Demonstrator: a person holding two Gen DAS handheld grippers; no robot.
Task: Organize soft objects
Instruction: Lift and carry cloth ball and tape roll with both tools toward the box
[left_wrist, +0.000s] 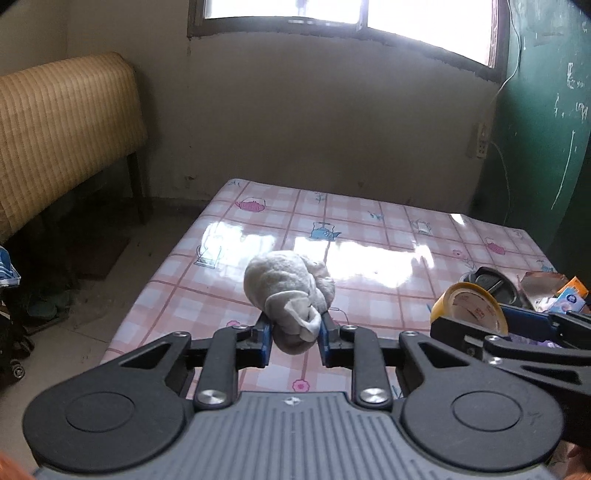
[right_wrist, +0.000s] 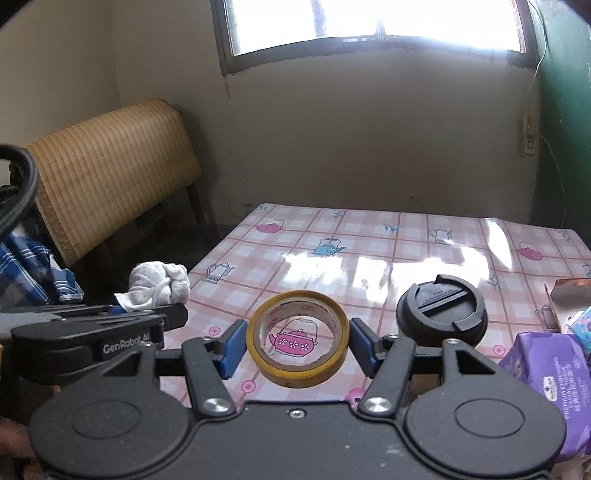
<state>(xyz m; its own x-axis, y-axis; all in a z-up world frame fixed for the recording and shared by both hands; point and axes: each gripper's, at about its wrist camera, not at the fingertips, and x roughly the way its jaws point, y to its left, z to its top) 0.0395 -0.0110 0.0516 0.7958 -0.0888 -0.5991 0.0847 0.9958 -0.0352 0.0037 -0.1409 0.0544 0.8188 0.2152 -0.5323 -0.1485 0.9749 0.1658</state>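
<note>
My left gripper (left_wrist: 295, 334) is shut on a rolled grey-white cloth bundle (left_wrist: 290, 293) and holds it above the near left part of the pink checked table (left_wrist: 369, 229). The bundle also shows in the right wrist view (right_wrist: 159, 282), at the left, in the left gripper. My right gripper (right_wrist: 298, 343) has a yellow tape roll (right_wrist: 298, 338) between its blue pads (right_wrist: 232, 347), which touch its sides; the roll seems lifted off the table. That roll shows at the right of the left wrist view (left_wrist: 469, 308).
A black round lid (right_wrist: 441, 310) lies right of the tape roll. A purple tissue pack (right_wrist: 546, 380) and a small open box (right_wrist: 569, 295) are at the table's right edge. A woven bench (right_wrist: 110, 166) stands left of the table, with blue checked cloth (right_wrist: 33, 266) near it.
</note>
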